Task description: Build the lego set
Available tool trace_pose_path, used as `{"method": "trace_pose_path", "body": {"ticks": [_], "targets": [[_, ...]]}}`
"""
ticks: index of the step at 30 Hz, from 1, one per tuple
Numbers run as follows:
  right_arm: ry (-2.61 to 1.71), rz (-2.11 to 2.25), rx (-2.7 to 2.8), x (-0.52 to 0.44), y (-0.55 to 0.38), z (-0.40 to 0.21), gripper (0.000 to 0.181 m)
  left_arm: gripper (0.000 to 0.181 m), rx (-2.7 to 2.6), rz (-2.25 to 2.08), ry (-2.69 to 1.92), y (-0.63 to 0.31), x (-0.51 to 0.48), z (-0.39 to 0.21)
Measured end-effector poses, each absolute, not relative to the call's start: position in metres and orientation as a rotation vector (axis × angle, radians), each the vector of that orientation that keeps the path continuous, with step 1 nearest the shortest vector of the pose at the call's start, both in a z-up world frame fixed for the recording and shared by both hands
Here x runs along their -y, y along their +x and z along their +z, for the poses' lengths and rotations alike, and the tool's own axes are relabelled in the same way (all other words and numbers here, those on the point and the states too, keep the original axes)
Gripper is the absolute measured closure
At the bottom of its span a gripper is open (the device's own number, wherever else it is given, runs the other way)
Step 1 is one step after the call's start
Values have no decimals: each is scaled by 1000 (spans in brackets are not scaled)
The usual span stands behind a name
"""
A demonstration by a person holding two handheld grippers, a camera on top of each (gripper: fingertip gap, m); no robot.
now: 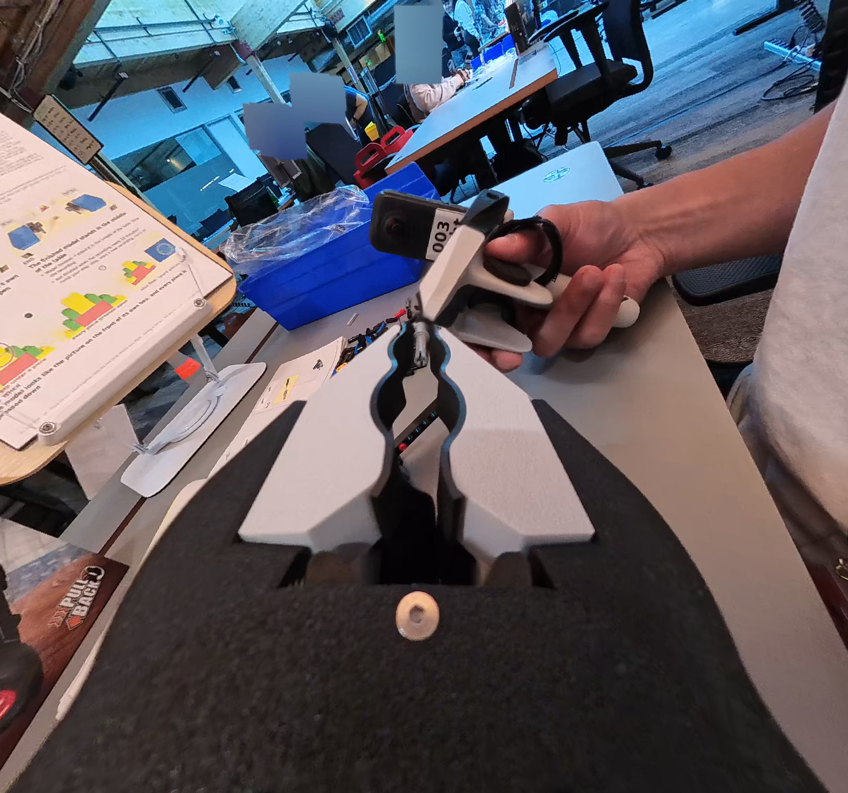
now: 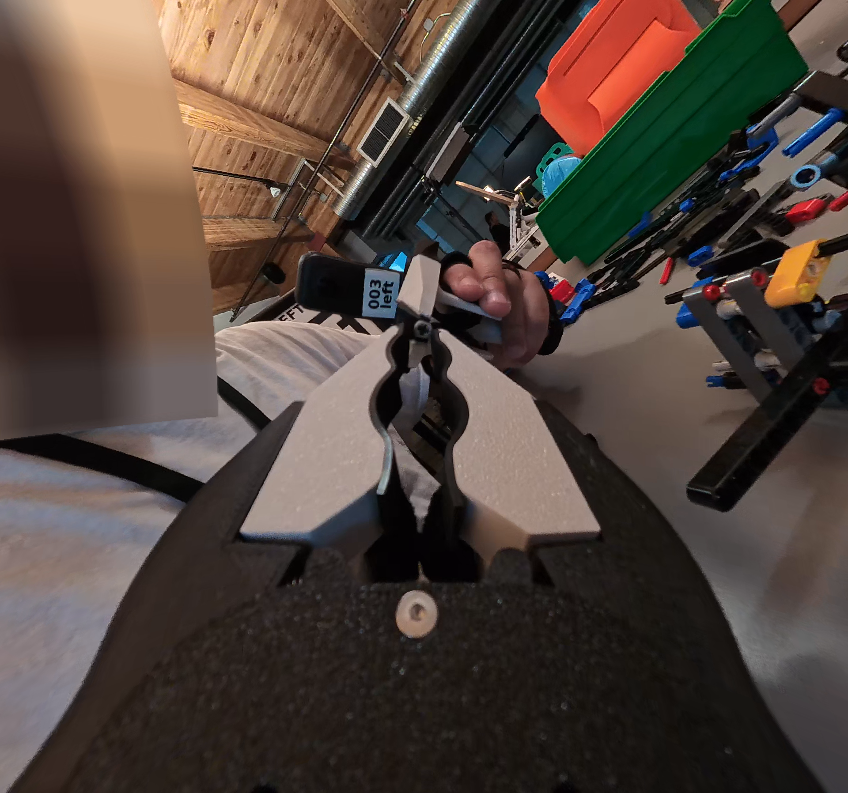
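left gripper [image 1: 415, 349] pinching grey pin [image 1: 420, 342], seemingly | right-wrist-only: green bin [image 2: 665, 165]

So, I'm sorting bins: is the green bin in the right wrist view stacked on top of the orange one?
No, the green bin rests on the table, with the orange bin behind it.

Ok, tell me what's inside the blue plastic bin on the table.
Crumpled clear plastic wrap rises from the blue plastic bin and spills over its rim. Anything beneath the wrap is hidden by it and by the bin's wall.
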State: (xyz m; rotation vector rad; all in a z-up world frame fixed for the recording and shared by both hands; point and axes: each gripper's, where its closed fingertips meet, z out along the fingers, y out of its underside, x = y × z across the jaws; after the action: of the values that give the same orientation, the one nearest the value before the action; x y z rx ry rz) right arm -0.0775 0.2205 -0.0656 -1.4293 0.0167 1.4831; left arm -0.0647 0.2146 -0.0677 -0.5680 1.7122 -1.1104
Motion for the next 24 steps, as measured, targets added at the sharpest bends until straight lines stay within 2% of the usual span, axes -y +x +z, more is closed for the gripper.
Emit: {"method": "trace_pose_path", "body": {"ticks": [11, 18, 24], "targets": [[-1485, 1400, -12, -223, -79, -72, 176, 177, -1700, -961, -476, -63, -215, -75], [-1654, 904, 3, -241, -62, -94, 175, 175, -1706, -615, -491, -49, -232, -94], [-1701, 626, 75, -245, -57, -97, 175, 175, -1707, -546, -517, -47, -238, -97]]}}
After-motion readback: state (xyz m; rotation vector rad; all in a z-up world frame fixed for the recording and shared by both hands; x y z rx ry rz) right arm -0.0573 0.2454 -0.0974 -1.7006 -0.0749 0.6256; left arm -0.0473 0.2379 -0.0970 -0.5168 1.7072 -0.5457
